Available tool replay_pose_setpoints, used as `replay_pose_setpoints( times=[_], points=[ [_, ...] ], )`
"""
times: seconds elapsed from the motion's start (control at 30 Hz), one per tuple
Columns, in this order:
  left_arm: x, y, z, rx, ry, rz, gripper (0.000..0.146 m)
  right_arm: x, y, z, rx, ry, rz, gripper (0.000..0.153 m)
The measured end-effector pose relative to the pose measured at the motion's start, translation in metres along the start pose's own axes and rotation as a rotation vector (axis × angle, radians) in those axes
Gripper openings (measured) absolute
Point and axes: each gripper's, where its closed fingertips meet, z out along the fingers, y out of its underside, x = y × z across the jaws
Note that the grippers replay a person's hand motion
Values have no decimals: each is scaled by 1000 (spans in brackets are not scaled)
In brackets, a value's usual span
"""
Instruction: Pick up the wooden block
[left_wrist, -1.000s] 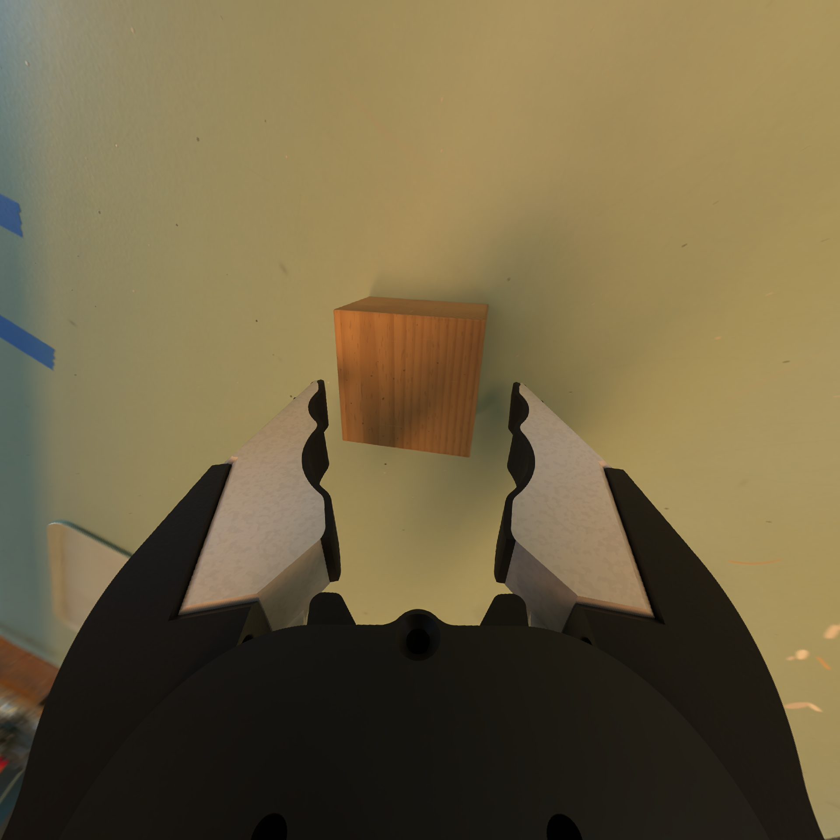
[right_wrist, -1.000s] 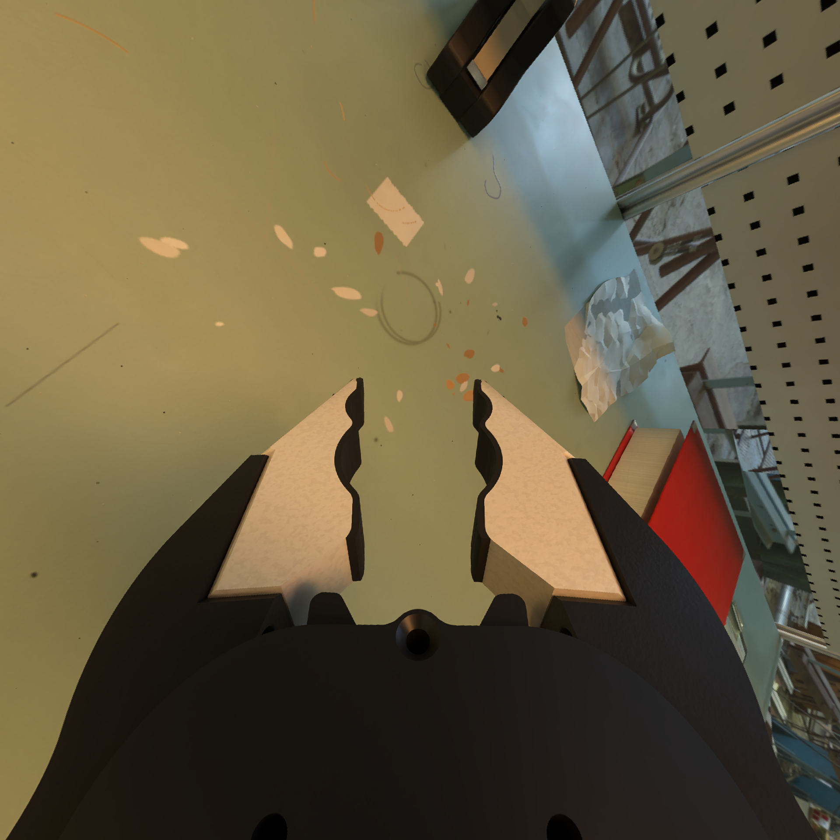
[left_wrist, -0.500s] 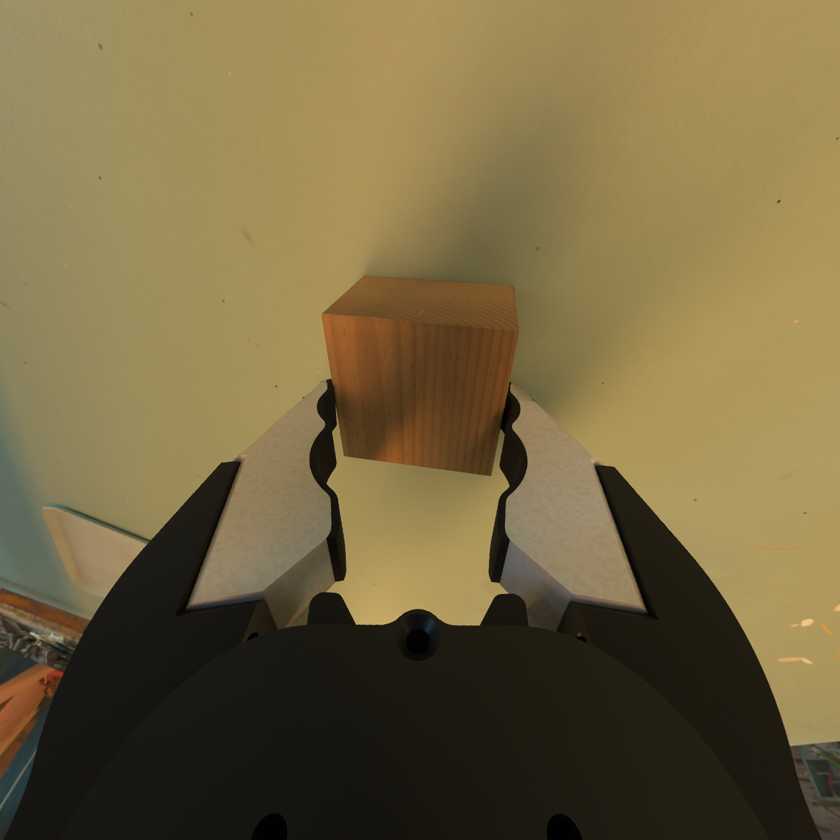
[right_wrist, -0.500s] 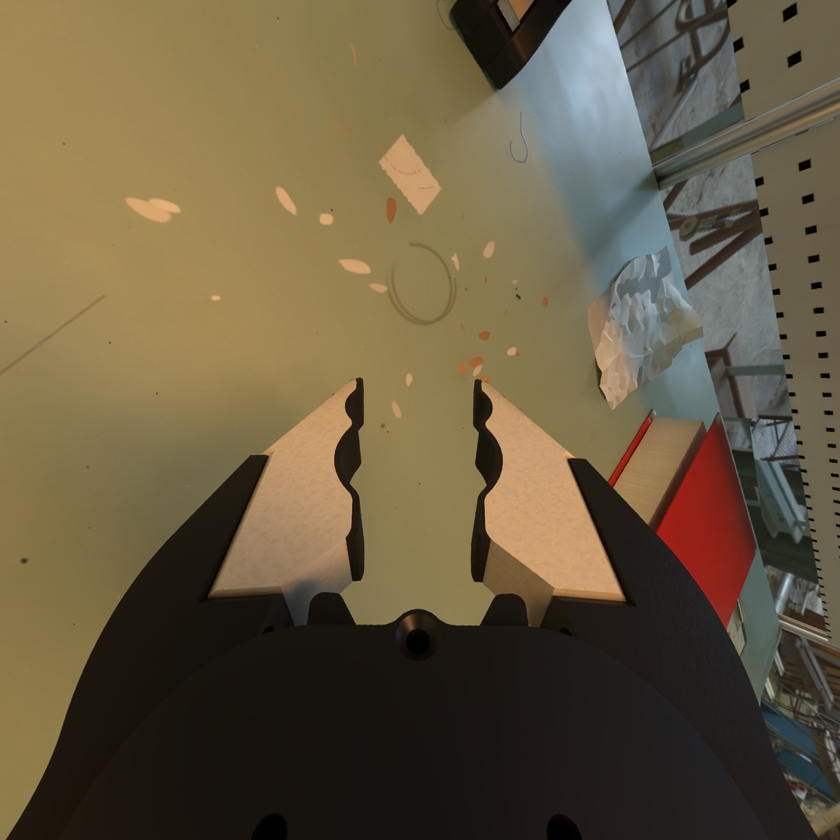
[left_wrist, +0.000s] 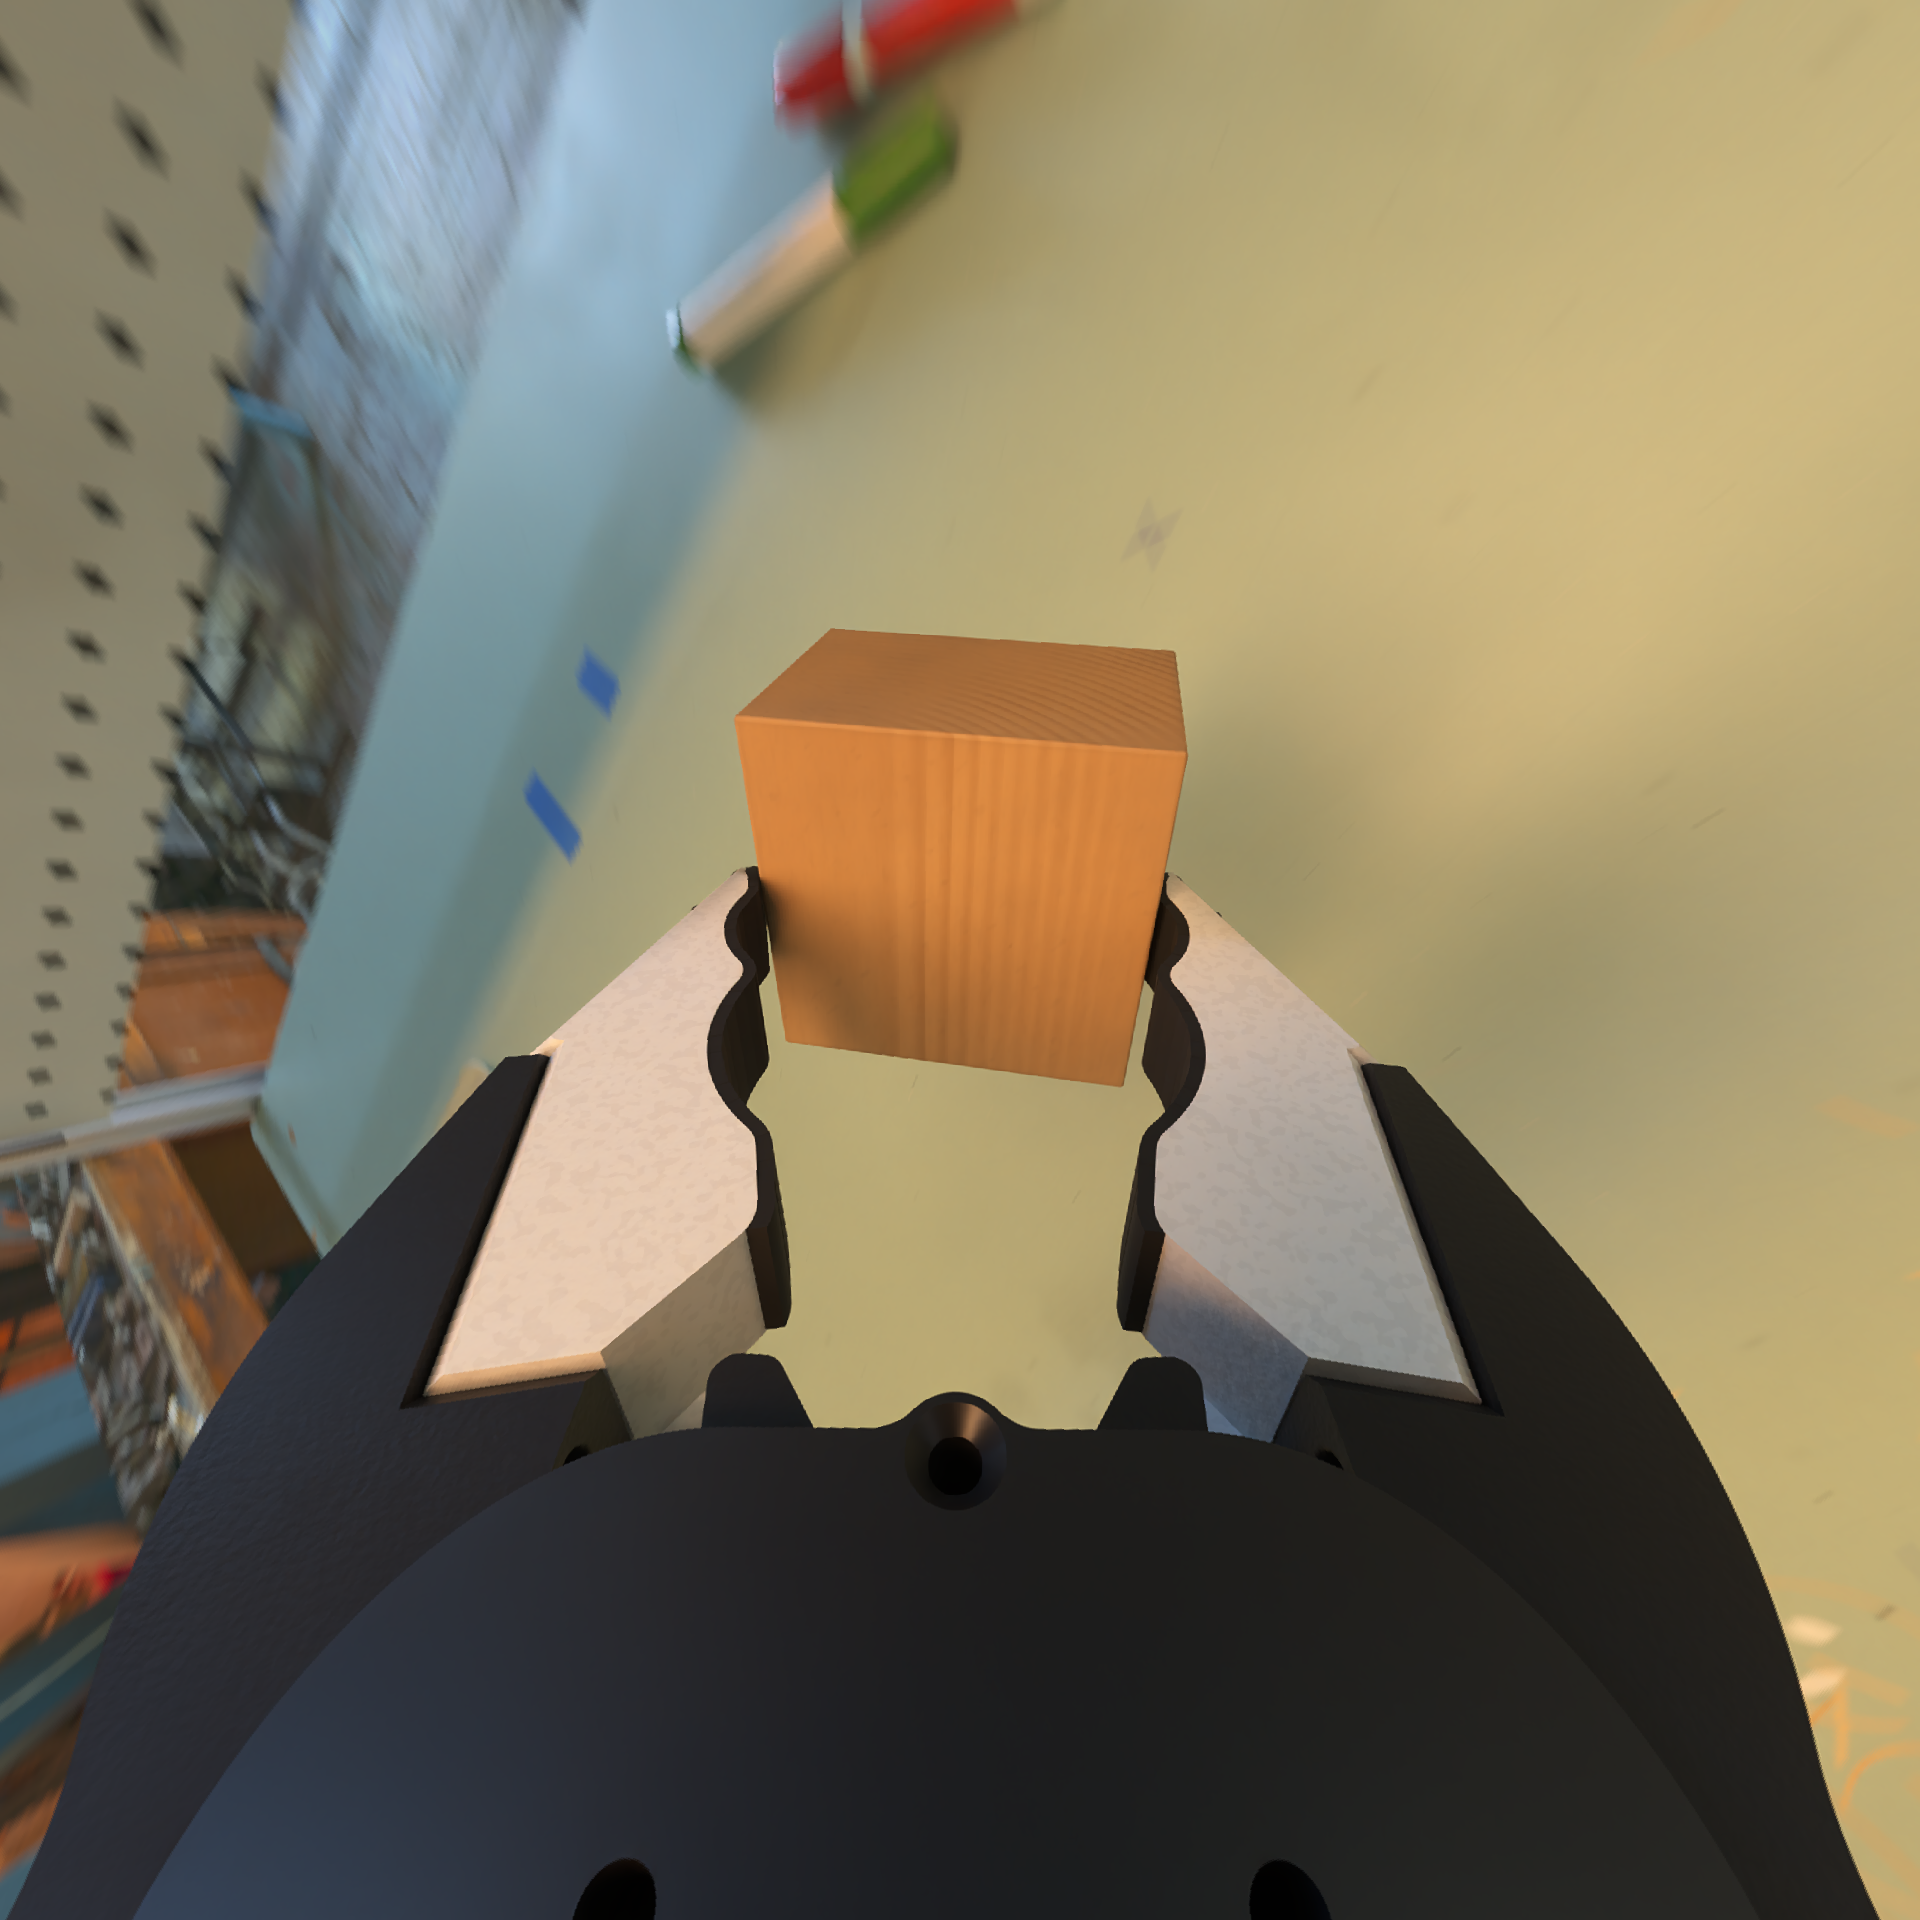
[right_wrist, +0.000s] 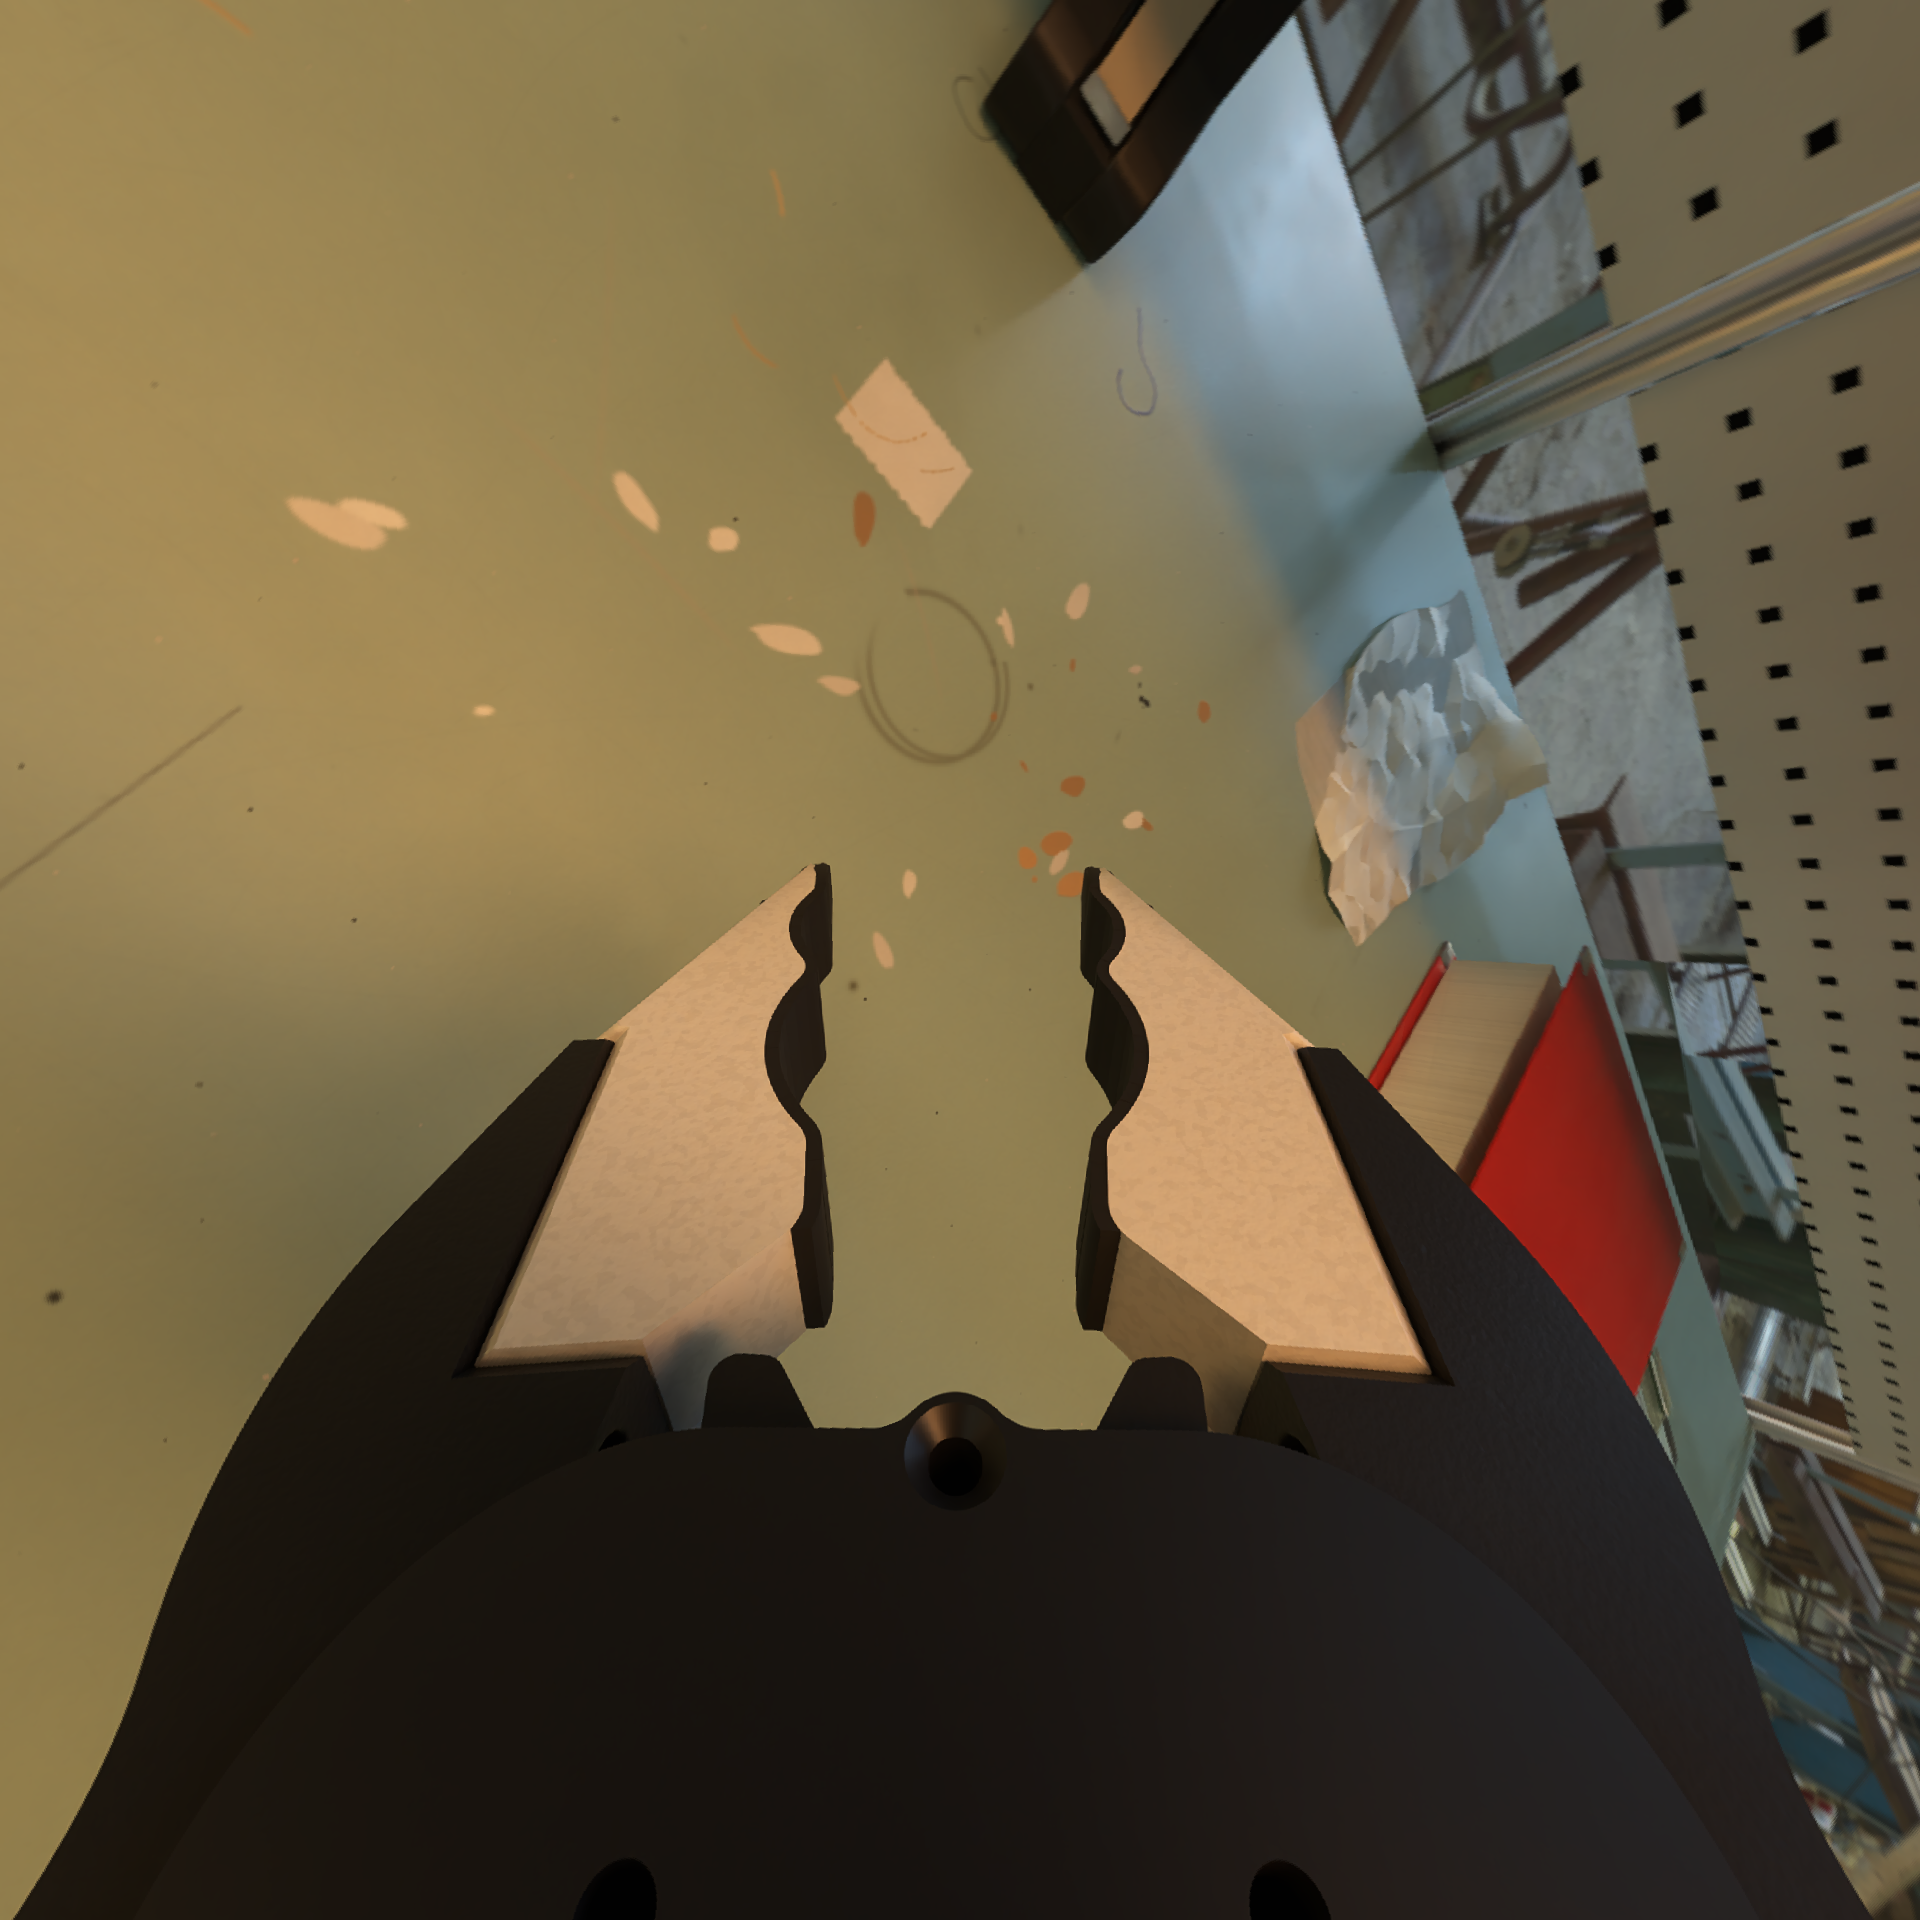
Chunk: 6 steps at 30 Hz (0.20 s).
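Observation:
The wooden block is an orange-brown cube with vertical grain. It sits between the tips of my left gripper, which is shut on its two sides and holds it clear of the green table. The background of the left wrist view is blurred. My right gripper is open and empty, hovering above a patch of the table scattered with small flakes. The block does not show in the right wrist view.
A green and silver marker and a red one lie far off on the table. Blue tape marks sit near the table's left edge. The right wrist view shows crumpled paper, a red box, a black tray and a pegboard wall.
My left gripper closed on the block, then lifted and swung with it; the view now shows the table edge and markers. The right gripper has only drifted slightly.

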Motion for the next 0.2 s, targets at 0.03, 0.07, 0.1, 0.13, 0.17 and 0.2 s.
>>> replay_pose_setpoints(
  times=[0.03, 0.07, 0.1, 0.13, 0.17, 0.2],
  points=[
    [12, -19, -13, 73, -15, 4, 73, 2, -2, -1, -1, 15, 8, 48],
    [26, -37, -24, 143, -22, 17, 73, 3, -5, -3, 5, 26, 22, 48],
    [44, -52, -31, 202, -16, 34, 73, 3, -11, -6, 22, 31, 41, 48],
    [63, -67, -35, 257, -2, 50, 73, 3, -19, -11, 51, 33, 64, 48],
    [83, -80, -36, 309, 22, 61, 73, 3, -29, -16, 90, 32, 91, 48],
    [100, -91, -36, 352, 55, 68, 73, 1, -38, -22, 139, 19, 129, 48]
  ],
)
